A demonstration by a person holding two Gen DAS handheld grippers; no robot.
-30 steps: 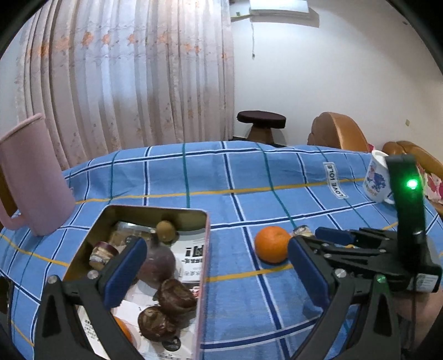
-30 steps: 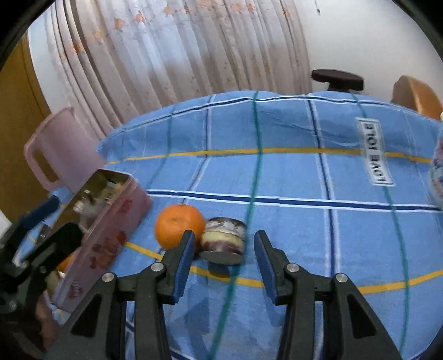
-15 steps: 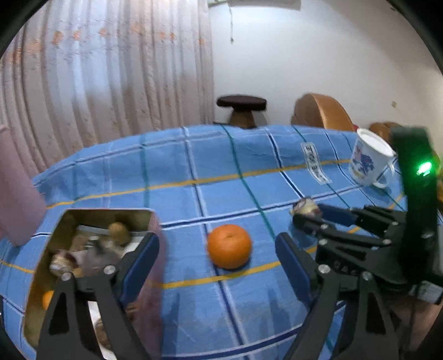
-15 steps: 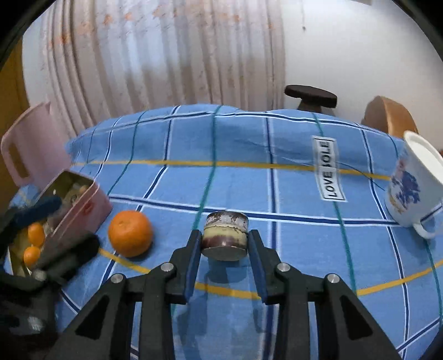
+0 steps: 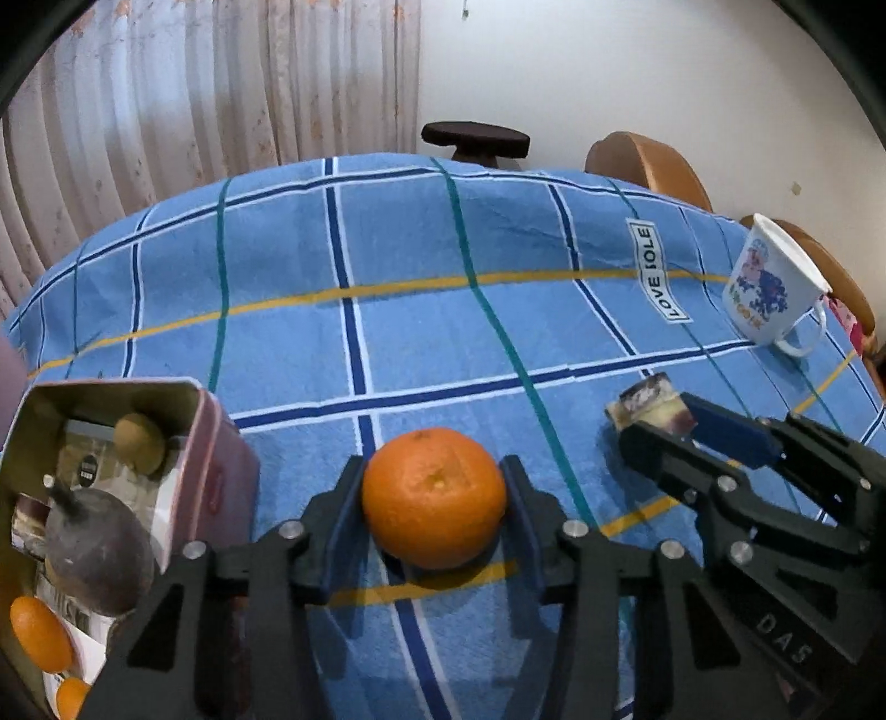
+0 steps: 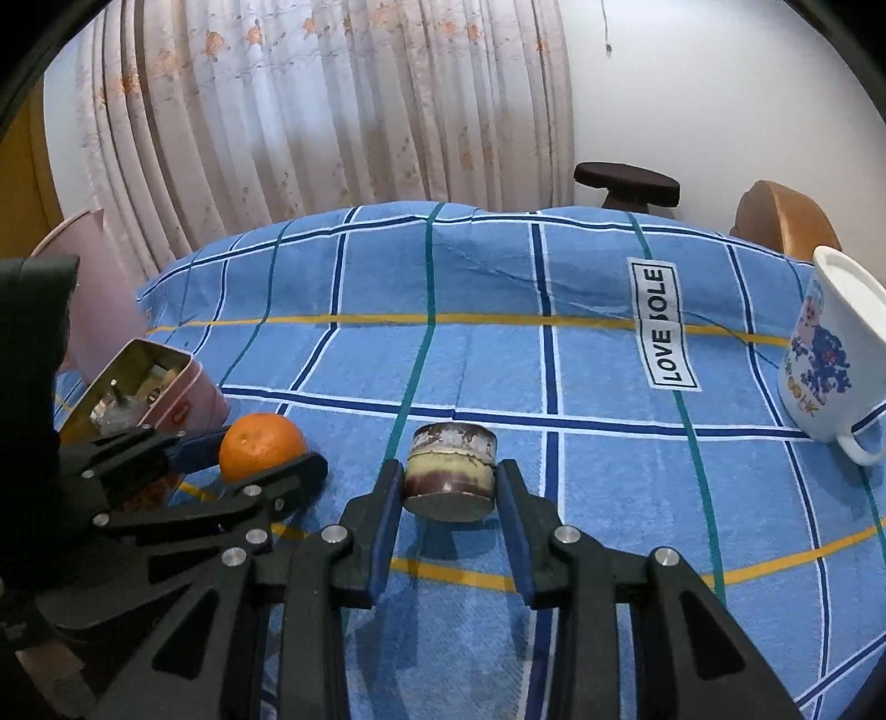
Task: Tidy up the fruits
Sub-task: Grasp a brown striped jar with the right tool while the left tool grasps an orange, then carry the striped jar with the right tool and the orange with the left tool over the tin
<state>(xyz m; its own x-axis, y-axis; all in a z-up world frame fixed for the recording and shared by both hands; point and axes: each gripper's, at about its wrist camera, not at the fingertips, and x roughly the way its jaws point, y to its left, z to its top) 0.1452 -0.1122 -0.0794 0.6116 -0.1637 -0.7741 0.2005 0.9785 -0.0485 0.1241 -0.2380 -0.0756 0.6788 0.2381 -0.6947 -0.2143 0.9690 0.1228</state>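
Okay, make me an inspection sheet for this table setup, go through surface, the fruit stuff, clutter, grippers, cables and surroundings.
Surface: blue checked tablecloth with a LOVE label, a few wrinkles.
Job's things: orange on the cloth between the left fingers; open pink tin beside it holding a dark round fruit, a small brown one and two small oranges.
Clutter: small round jar; white printed mug; pink pitcher behind the tin.
Grippers: left gripper has just been closing, pads now against the orange; right gripper clamps the jar.
Cables: one thin cord hanging on the wall.
Surroundings: floral curtain, dark stool, brown chair back.
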